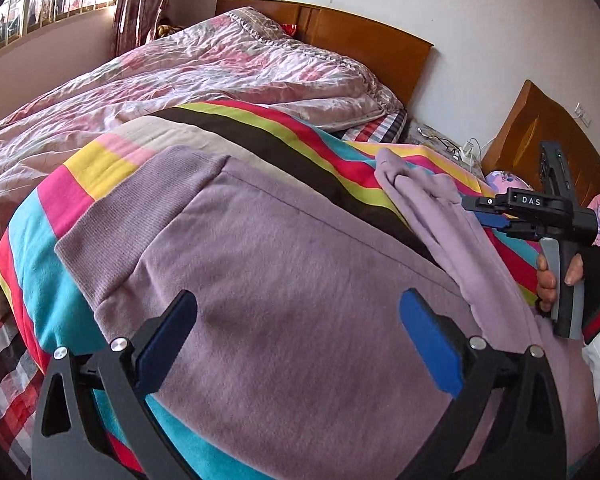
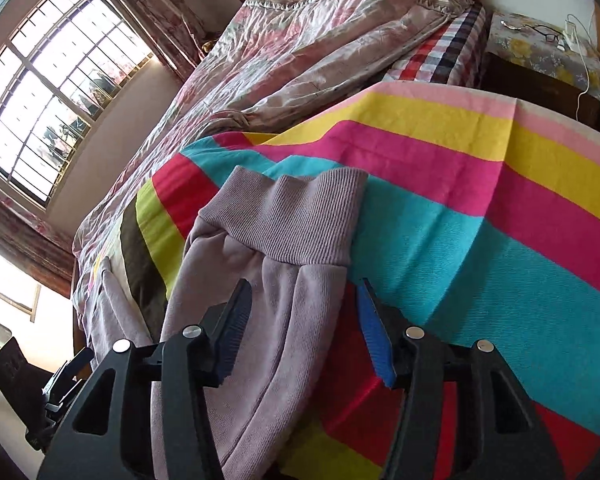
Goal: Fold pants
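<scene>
Lilac sweatpants (image 1: pixel 284 280) lie on a striped blanket (image 1: pixel 44 248) on the bed. In the left wrist view the waist end with its ribbed band (image 1: pixel 140 216) spreads wide below my open left gripper (image 1: pixel 300 320), whose blue pads stand far apart above the cloth. A pant leg (image 1: pixel 432 216) runs to the right towards my right gripper (image 1: pixel 490 212). In the right wrist view the leg (image 2: pixel 260 340) with its ribbed cuff (image 2: pixel 292 220) lies between the open fingers of the right gripper (image 2: pixel 304 320), not clamped.
A pink floral quilt (image 1: pixel 204 68) covers the far part of the bed, before a wooden headboard (image 1: pixel 364 40). A nightstand (image 2: pixel 540 52) with glasses and a charger stands at the right. A window (image 2: pixel 52 92) is at the left.
</scene>
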### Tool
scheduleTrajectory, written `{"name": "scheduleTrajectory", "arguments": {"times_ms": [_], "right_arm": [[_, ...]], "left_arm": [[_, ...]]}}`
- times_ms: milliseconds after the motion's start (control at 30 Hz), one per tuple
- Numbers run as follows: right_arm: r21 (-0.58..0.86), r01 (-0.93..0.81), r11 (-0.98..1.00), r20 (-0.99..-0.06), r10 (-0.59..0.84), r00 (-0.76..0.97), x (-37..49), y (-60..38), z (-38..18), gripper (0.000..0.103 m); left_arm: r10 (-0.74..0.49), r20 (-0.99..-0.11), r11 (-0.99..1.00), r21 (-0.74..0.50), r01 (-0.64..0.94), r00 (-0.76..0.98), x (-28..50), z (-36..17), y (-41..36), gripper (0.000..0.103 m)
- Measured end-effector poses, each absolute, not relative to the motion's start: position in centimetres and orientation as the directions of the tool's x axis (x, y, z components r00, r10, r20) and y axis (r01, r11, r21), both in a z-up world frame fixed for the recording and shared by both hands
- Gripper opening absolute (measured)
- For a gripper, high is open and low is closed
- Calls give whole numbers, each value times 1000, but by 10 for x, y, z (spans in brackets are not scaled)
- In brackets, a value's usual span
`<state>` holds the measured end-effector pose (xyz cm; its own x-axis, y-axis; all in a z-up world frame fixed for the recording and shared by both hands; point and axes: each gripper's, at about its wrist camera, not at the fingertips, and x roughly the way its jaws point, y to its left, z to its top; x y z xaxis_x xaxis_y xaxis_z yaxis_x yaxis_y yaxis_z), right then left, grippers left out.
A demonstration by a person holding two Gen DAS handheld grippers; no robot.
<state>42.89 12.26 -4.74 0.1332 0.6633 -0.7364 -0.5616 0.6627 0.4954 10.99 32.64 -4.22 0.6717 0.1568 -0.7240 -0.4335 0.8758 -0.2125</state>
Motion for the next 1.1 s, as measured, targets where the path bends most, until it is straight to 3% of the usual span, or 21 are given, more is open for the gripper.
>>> {"name": "scheduleTrajectory", "arguments": {"times_ms": [67, 133, 167, 200, 433, 567, 700, 733, 767, 800, 933, 1100], "right_arm": [[497, -567, 657, -737, 664, 123, 429, 129, -48, 48], [480, -577, 661, -746, 654, 129, 426, 135, -45, 35], [462, -584, 668, -751, 645, 142, 425, 136, -43, 17], [458, -589, 666, -746, 649, 153, 421, 135, -39, 11], [425, -776, 467, -624, 772, 123, 342, 185, 44, 10], [349, -891, 290, -624, 781, 10, 262, 251, 68, 10], [372, -920, 128, -684, 707, -178, 199, 307, 42, 14], [368, -923, 112, -696, 692, -193, 191, 313, 36, 21], [361, -926, 107, -697, 691, -191, 187, 315, 34, 44], [349, -930, 116, -690, 703, -172, 188, 313, 34, 55], [314, -933, 176, -676, 731, -90, 216, 283, 41, 55], [250, -911, 327, -716, 696, 53, 265, 245, 30, 54]], "left_arm": [[165, -744, 863, -209, -460, 648, 107, -53, 332, 101], [169, -747, 844, -227, -486, 643, 97, -55, 341, 101], [163, -741, 835, -247, -491, 651, 90, -53, 345, 101], [162, -734, 826, -265, -498, 660, 82, -50, 349, 101], [216, -698, 753, -325, -571, 683, 42, -37, 382, 101], [249, -698, 682, -366, -633, 671, 20, -39, 403, 101], [270, -702, 603, -410, -684, 659, -9, -43, 422, 101], [274, -707, 592, -411, -694, 652, -15, -44, 425, 101], [276, -711, 585, -409, -700, 646, -20, -46, 427, 101], [274, -714, 583, -409, -702, 644, -25, -47, 429, 101], [208, -680, 623, -462, -631, 703, -31, -42, 427, 100], [84, -615, 696, -527, -487, 784, 12, -26, 405, 81]]}}
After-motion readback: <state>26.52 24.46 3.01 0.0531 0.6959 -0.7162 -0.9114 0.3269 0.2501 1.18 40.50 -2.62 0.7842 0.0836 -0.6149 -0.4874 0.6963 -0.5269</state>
